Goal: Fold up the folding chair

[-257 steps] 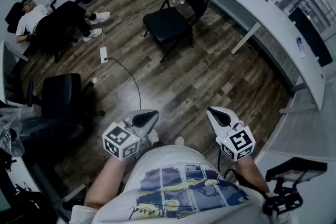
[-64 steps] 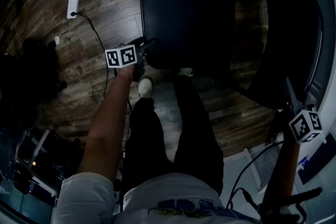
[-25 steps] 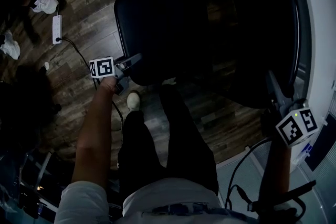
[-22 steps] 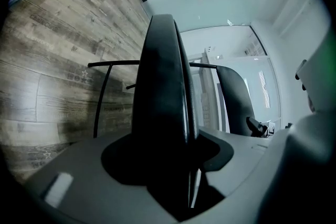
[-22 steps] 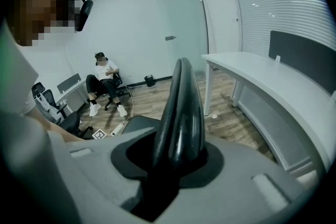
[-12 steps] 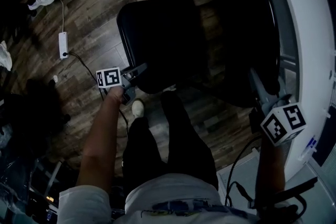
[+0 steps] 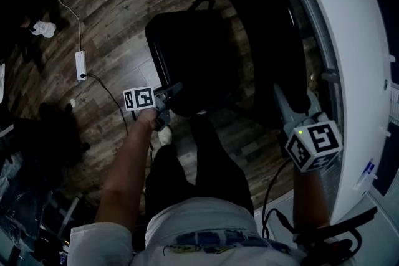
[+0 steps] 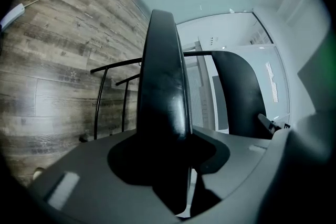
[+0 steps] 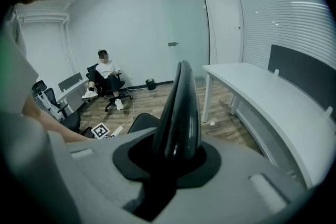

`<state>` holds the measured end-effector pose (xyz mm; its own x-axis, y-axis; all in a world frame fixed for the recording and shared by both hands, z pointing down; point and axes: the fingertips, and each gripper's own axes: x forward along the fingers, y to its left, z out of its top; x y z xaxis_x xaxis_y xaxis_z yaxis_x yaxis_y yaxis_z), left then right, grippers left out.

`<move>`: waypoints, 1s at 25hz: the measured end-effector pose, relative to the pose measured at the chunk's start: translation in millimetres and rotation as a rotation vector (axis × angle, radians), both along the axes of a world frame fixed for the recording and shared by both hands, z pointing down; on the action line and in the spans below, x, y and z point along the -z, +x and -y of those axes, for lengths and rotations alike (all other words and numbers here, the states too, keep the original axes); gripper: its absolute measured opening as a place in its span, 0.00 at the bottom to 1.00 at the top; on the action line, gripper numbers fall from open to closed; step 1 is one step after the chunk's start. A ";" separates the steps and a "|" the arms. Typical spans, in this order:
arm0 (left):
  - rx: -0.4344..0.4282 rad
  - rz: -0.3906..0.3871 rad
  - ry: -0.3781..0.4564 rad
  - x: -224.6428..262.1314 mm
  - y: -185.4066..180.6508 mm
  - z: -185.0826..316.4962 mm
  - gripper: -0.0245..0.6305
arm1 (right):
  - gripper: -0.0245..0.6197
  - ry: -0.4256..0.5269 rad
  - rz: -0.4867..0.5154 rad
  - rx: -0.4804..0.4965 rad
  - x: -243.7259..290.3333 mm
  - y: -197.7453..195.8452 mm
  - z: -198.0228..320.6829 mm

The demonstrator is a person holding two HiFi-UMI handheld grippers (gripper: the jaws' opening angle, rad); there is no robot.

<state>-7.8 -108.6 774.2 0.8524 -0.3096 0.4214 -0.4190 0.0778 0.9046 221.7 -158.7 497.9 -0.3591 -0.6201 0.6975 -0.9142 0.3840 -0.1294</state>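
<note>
wood floor (image 7: 112, 28), arms (image 7: 128, 165) extended, left tongs (image 7: 171, 93) closing onto seat (image 7: 193, 53), right tongs (image 7: 288, 103) onto backrest (image 7: 262, 22)

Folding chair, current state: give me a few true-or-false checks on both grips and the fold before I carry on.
1. The left gripper has its fingers clamped on the front edge of the padded seat of the black folding chair. True; the fingers have just been closing on it.
2. The right gripper is empty. False: its fingers, which have just been closing, clamp the top edge of the backrest.
3. The chair is already folded flat. False: the seat stands apart from the backrest.
4. A white power strip lies on the wooden floor. True.
</note>
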 end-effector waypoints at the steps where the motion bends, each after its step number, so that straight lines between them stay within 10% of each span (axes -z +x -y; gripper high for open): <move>1: -0.002 0.010 -0.005 3.7 4.8 0.9 0.30 | 0.16 0.001 -0.002 0.000 1.7 0.6 0.2; 25: -0.002 0.087 -0.009 78.5 111.3 32.1 0.23 | 0.15 0.019 -0.035 -0.009 35.3 12.5 3.1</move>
